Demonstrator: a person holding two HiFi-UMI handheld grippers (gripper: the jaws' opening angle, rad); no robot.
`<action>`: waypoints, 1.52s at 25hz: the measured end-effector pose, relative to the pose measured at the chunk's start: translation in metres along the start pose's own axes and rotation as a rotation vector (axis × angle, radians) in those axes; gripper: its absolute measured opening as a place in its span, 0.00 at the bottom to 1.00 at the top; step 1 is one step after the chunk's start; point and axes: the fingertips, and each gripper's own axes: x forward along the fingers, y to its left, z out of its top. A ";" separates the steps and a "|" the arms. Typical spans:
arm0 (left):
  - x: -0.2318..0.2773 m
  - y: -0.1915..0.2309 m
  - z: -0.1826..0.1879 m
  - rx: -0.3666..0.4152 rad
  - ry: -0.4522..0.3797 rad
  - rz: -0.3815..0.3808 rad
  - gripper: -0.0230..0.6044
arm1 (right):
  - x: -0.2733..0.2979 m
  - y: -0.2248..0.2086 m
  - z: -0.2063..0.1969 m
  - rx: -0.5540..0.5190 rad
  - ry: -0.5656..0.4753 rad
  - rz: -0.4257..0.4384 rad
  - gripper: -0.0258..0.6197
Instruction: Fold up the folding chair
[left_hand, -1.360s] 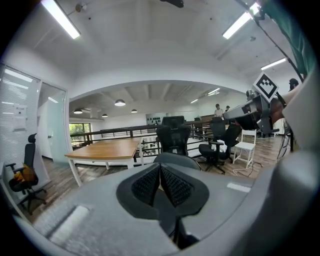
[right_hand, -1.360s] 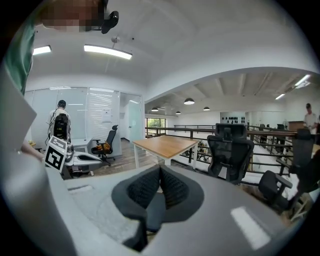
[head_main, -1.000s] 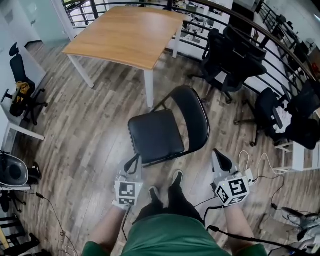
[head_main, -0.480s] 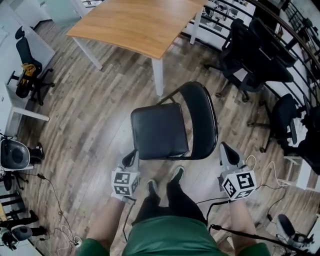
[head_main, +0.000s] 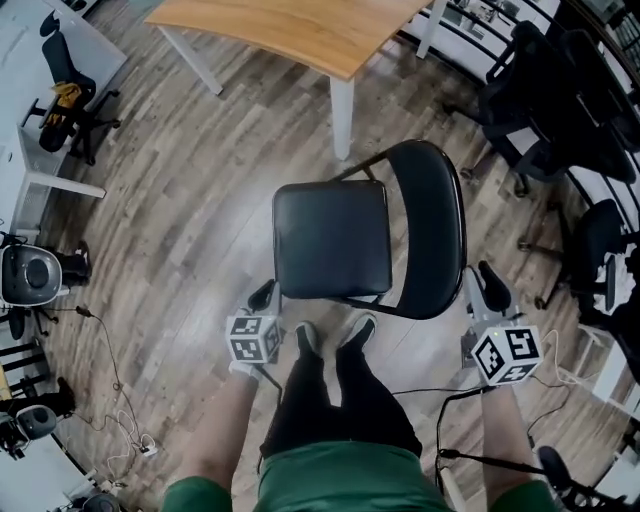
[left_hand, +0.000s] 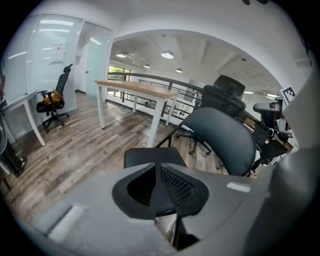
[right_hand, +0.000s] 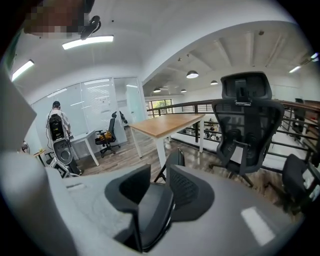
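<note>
- The folding chair (head_main: 332, 240) stands unfolded on the wood-plank floor (head_main: 180, 220). Its seat is flat and its backrest (head_main: 432, 230) is upright, on the right in the head view.
- It sits right in front of the person's 2 shoes (head_main: 305, 336), and a white leg of the wooden worktop (head_main: 300, 30) is near its far side.
- Both forearms reach forward and down from the bottom of the head view, 1 on each side of the person's legs.
- The left tongs (head_main: 263, 296) angle down and point at the seat's near left corner, tips just beside it. In the left gripper view the left tongs (left_hand: 159, 169) are closed tight with nothing between them, and the seat and backrest sit just past the tips.
- The right tongs (head_main: 492, 282) sit out past the backrest's right edge, close beside it and pointing along it.
- In the right gripper view the right tongs (right_hand: 159, 172) have just been opening. The jaws are apart and the backrest's dark edge shows in the gap, but there's no sign of the pads squeezing it.
- Each marker cube, left (head_main: 253, 338) and right (head_main: 507, 353), faces up at the head camera.
</note>
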 end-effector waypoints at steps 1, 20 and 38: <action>0.006 0.005 -0.004 -0.017 0.003 0.002 0.06 | 0.004 -0.002 -0.004 0.009 0.014 0.000 0.24; 0.143 0.110 -0.114 -0.148 0.270 -0.128 0.51 | 0.067 -0.033 -0.068 0.129 0.169 -0.186 0.43; 0.233 0.121 -0.226 -0.529 0.401 -0.426 0.65 | 0.100 -0.019 -0.105 0.223 0.232 -0.128 0.46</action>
